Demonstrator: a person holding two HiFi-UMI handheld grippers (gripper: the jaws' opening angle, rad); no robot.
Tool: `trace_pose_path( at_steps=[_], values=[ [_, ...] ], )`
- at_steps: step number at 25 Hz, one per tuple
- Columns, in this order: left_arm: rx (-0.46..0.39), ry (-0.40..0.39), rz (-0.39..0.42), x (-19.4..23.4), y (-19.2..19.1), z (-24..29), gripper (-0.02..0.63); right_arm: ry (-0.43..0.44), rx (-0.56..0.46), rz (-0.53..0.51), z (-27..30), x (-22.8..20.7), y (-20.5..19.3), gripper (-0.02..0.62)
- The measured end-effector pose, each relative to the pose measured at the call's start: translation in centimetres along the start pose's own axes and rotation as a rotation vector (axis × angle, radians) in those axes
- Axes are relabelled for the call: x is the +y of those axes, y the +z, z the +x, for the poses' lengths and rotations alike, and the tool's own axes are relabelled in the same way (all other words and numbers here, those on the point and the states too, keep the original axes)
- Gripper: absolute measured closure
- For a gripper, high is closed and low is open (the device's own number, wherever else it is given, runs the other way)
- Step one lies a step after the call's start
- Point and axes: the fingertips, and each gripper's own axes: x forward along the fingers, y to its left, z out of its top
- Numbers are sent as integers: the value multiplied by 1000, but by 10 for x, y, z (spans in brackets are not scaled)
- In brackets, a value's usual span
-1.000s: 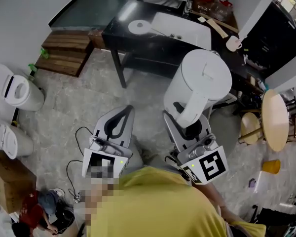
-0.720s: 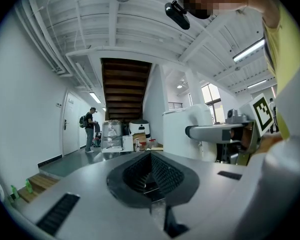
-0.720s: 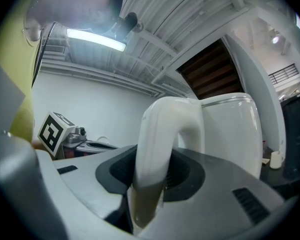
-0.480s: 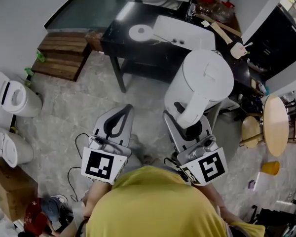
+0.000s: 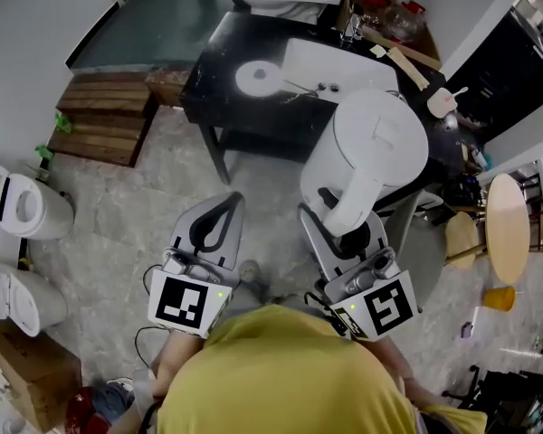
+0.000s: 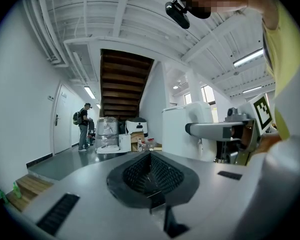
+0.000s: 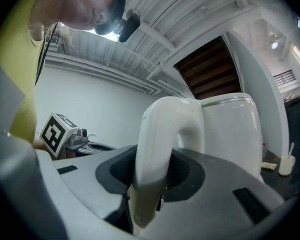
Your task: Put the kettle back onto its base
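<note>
Ahead of the person, a black desk (image 5: 219,80) stands on a grey marbled floor (image 5: 136,197), with bottles and boxes crowded at its far side. On its top lie a round white base (image 5: 258,77) with a thin cord and, just beside it, a white rectangular tray (image 5: 339,60). Left of the desk are low wooden steps (image 5: 109,120), and further left two white bins (image 5: 23,211). At the right are a round wooden top (image 5: 509,229) and, on the floor, a yellow cup (image 5: 499,298).

The white kettle (image 5: 371,147) is off its base and held in the air. In the head view it overlaps the desk's near right corner, apart from the base. The right hand-held gripper (image 5: 346,231) pinches the kettle's handle, which fills the gap between its jaws. The left hand-held gripper (image 5: 228,208) is level beside it, jaws pressed together with nothing between them.

Compared with a second ago, the desk and the base sit lower in the head view, nearer the kettle. The steps and bins have slid down as well, and the heap of clothes at the lower left is almost out of the picture. The kettle and both grippers keep their places in the view, and the grip on the handle is unchanged.
</note>
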Motion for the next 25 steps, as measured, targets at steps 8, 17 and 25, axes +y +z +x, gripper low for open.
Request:
trace_pose_path(
  at_steps=[8,17,25],
  values=[
    [13,-52,21,39,-9,14,595,-54,-15,-2,33,-1,0,459],
    [6,-72,30,53,-10,19,595,-47,-4,-16,47,2,4,459],
    [33,-61,20,65,-15,35,595,-33,-19,-2,65,-11,5,459]
  ],
)
